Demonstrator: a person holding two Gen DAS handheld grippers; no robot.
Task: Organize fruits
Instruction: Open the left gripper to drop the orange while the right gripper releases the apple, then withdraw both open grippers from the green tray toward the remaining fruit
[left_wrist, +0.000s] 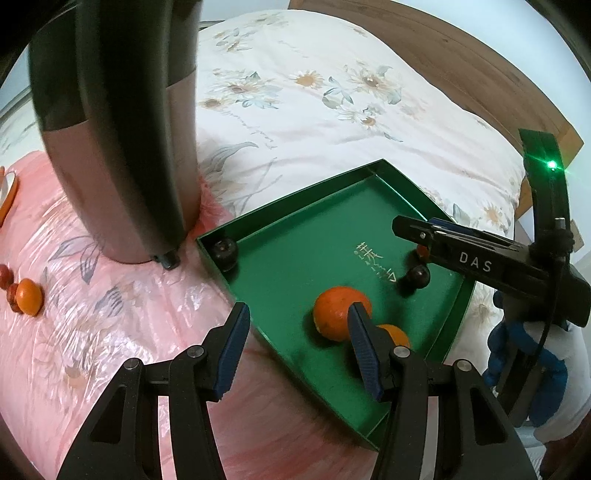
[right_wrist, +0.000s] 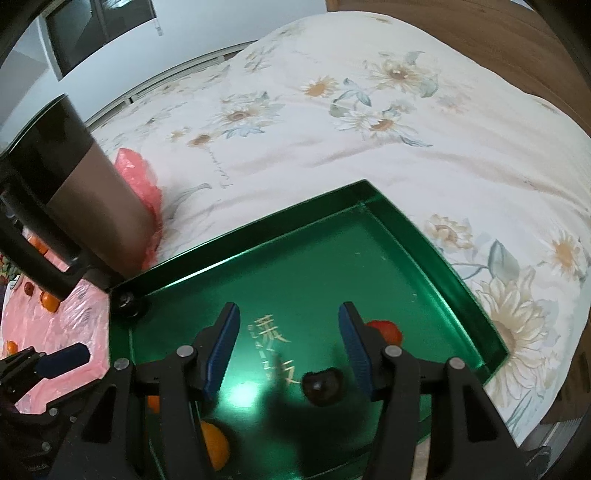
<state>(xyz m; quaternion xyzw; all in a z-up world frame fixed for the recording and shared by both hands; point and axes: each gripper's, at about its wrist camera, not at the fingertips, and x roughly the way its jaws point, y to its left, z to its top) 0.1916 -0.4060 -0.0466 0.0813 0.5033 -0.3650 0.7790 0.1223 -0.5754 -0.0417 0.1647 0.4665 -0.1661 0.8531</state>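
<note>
Floral bedspread (right_wrist: 369, 129) w/ green tray (right_wrist: 424, 236), tall flask (left_wrist: 122, 147) beside.

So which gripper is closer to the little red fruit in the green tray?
The right. The right gripper hangs over the green tray, the red fruit just beside one finger. The left gripper is by the tray's near edge, around the oranges.
</note>
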